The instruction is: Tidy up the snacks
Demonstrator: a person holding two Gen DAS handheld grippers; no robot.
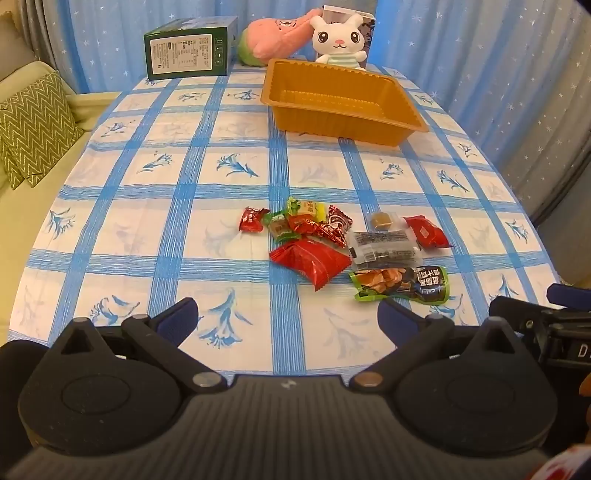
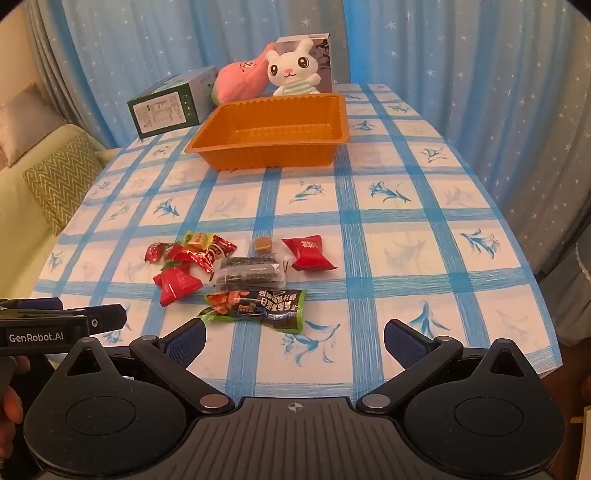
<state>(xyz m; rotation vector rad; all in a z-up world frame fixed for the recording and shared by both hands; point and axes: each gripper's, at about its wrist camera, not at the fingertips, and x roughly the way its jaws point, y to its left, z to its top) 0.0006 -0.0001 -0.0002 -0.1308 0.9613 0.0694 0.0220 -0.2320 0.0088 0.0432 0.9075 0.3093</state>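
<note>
A pile of wrapped snacks lies mid-table: a large red packet (image 1: 310,261) (image 2: 177,282), a green-and-black pouch (image 1: 400,283) (image 2: 255,305), a clear dark bar pack (image 1: 384,248) (image 2: 249,273), a red pillow pack (image 1: 426,232) (image 2: 308,254) and several small candies (image 1: 303,219) (image 2: 195,249). An empty orange tray (image 1: 402,112) (image 2: 207,142) stands beyond them. My left gripper (image 1: 288,315) is open and empty, short of the pile. My right gripper (image 2: 293,334) is open and empty, just behind the green pouch.
A green box (image 1: 188,48) (image 2: 166,107), a pink plush (image 1: 275,35) (image 2: 240,79) and a white bunny plush (image 1: 338,40) (image 2: 291,72) stand at the table's far end. A sofa with a zigzag cushion (image 1: 33,125) (image 2: 59,177) is at left. Blue curtains hang behind.
</note>
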